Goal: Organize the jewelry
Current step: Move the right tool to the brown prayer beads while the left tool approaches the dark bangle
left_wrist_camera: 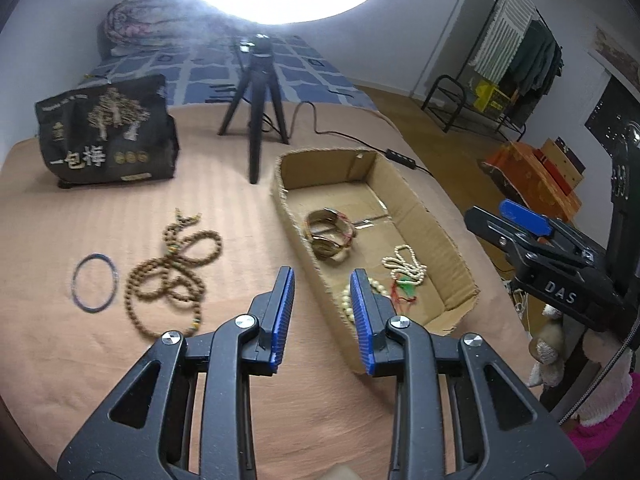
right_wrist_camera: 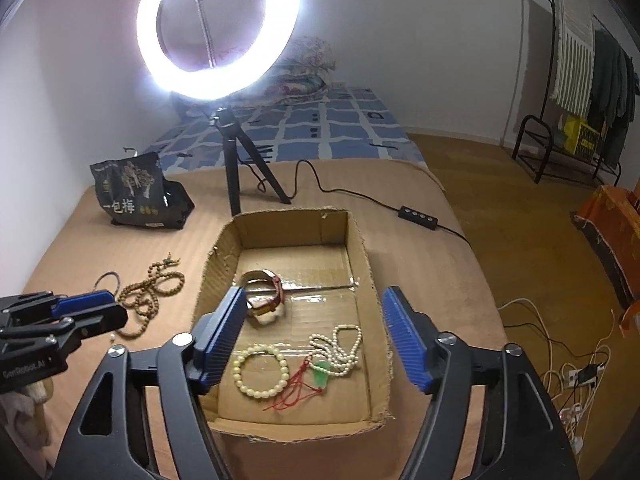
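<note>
Legibly, right tool [left_wrist_camera: 520,220] reads "DAS" (bag [left_wrist_camera: 108,132] shows "一包梅").

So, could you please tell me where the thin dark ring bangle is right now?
The thin dark ring bangle lies on the tan bedcover, left of the brown wooden bead necklace, outside the cardboard box.

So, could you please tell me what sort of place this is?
Most likely a bedroom at home: the cardboard box sits on a bed, folded quilts lie by the wall, and a clothes rack stands aside.
</note>
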Demonstrator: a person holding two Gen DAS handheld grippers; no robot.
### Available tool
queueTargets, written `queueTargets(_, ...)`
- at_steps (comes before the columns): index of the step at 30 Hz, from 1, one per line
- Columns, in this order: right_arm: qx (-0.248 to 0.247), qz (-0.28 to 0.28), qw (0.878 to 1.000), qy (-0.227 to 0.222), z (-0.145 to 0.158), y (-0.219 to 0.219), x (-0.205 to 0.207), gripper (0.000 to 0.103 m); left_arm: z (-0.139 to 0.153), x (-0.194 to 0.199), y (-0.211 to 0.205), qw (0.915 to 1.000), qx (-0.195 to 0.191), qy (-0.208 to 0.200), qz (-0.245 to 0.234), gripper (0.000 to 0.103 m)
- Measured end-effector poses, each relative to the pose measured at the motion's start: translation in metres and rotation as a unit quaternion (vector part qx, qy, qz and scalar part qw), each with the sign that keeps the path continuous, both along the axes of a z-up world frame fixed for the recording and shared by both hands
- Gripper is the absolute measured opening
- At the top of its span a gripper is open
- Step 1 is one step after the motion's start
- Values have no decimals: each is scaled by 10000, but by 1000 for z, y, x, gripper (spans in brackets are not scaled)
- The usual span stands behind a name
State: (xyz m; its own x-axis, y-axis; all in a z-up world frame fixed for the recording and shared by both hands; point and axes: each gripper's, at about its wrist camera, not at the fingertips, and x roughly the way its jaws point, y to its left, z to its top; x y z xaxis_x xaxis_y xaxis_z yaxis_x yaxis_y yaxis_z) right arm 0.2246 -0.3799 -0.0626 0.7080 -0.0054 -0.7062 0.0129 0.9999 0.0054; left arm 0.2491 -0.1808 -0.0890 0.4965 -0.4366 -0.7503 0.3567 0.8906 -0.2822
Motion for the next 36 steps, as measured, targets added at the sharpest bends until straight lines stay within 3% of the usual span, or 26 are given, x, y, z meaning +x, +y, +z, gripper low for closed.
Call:
queueTargets(2,0,54,10000,-30,3,6,-1,72,4,1,12,9999,-9,-74,90,46)
queueTargets(10,-88,291,9995,-80,8,36,1,80,9,9,59,9985,132,-136,518,51)
queueTargets(12,-120,364,9993,-38,7,44,3,80,8,12,74,9975,154,-131,676,67)
queueTargets(13,-141,403,9991,-10,7,48,4,80,8,14,83,9967,176,-158,781,69)
queueTargets(23,78,828,9965,114,-1,89,14,80,-4,35,155,9910,432,-61,1262,70)
queueTargets(36,20,1653,9844,609,-30,158,43,80,-51,66,218,9842,489,577,1599,70)
